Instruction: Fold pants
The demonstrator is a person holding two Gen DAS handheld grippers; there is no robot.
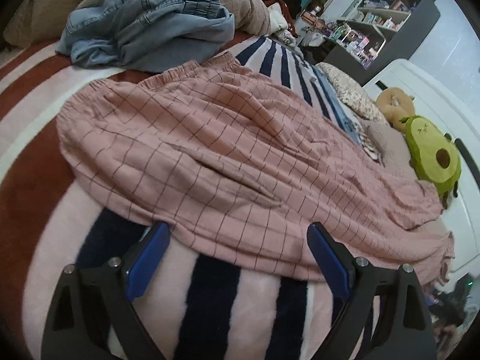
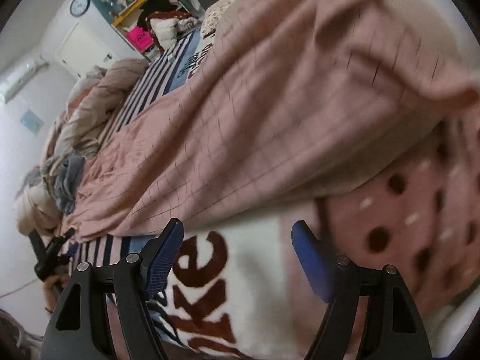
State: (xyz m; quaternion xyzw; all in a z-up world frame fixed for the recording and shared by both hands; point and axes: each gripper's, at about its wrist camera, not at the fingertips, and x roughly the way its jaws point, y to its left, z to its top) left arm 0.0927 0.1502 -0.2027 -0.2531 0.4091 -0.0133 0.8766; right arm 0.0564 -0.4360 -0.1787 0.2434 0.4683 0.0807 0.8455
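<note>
Pink checked pants spread out, both grippers poised at the near edge

The pants lie flat on the striped blanket, waistband far left, legs running right toward the avocado plush. The left gripper and right gripper both gape wide, holding nothing. Judging by this, the first fold is starting (nothing pinched yet); next, each should pinch the near hem. Jeans crowd the far side.
</note>
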